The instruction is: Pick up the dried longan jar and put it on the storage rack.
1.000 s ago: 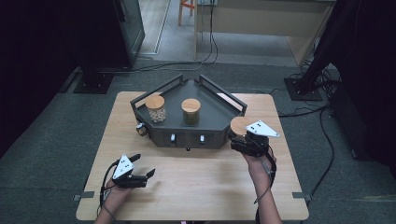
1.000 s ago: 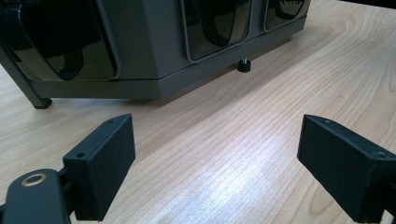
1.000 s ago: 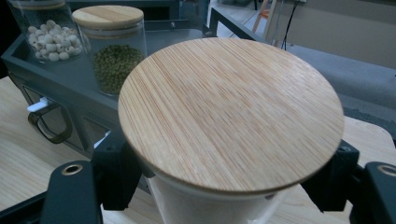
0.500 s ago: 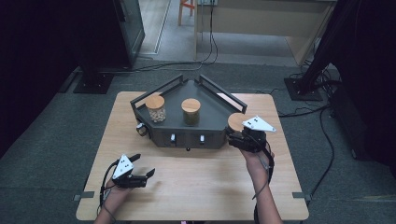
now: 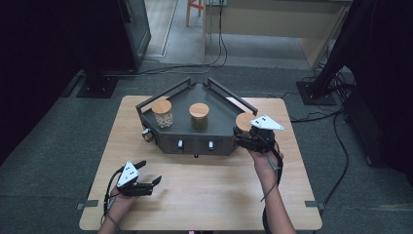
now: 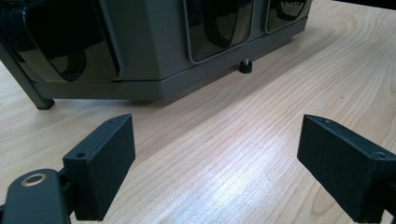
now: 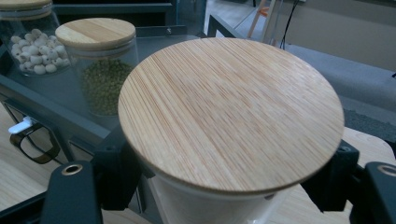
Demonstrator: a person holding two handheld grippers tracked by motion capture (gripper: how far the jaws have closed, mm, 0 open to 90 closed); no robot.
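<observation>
Right gripper [image 5: 243, 139] has its jaws clamped on either side of a jar [image 7: 224, 186] just under its bamboo lid [image 7: 231, 109], at the right front corner of the rack [image 5: 195, 141]; contents look white, hard to tell from this angle. On the rack: a jar of pale beans [image 5: 162, 113] and a jar of green beans [image 5: 198, 117] (both lidded, upright). Left gripper [image 5: 148, 175] sits low over the bench [image 5: 204, 190] near the front left, jaws wide apart and holding nothing, pointed at the rack's front panel.
</observation>
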